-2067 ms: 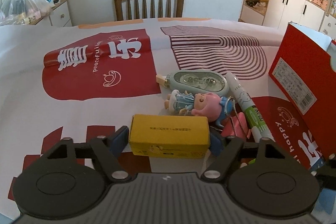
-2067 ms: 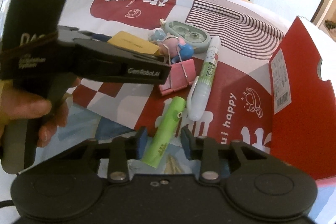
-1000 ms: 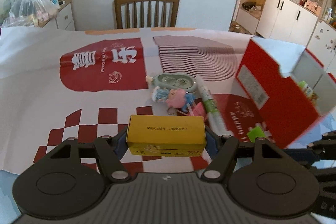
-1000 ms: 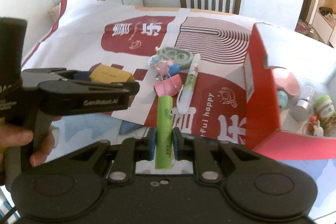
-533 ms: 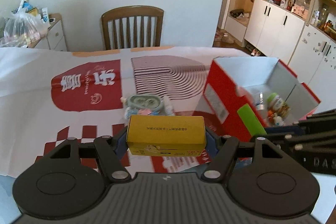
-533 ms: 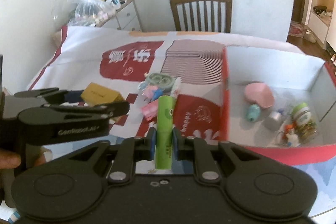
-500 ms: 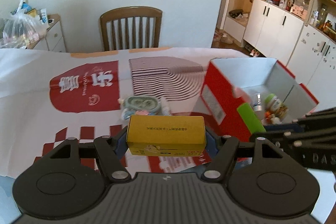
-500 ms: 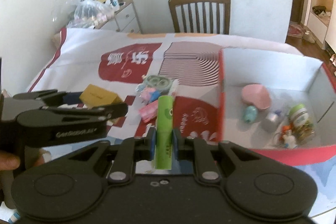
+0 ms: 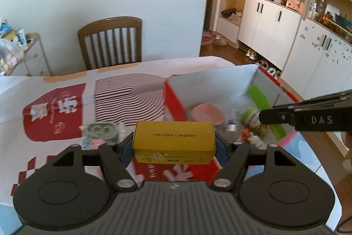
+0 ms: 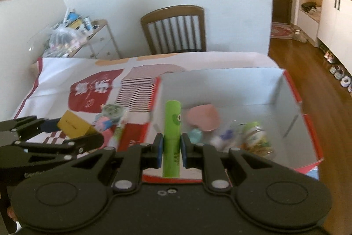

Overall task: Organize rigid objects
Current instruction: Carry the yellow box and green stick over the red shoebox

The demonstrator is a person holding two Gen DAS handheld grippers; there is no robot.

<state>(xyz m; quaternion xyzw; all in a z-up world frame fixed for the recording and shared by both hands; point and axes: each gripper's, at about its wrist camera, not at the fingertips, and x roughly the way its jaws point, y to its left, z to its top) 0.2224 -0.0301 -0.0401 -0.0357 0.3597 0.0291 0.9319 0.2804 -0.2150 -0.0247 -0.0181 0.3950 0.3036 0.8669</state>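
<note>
Both grippers loaded, above the table beside the red box (image 10: 294, 94).
Left gripper (image 9: 173, 144) clamped on yellow carton (image 9: 173, 136); right gripper (image 10: 172, 150) clamped on green tube (image 10: 172, 136), over the box interior.

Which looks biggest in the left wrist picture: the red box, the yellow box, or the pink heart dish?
1. red box, largest by far.
2. yellow box, held in the left gripper jaws; closeness to the camera may flatter it.
3. pink heart dish, inside the red box, looks smallest, though farther away.
</note>
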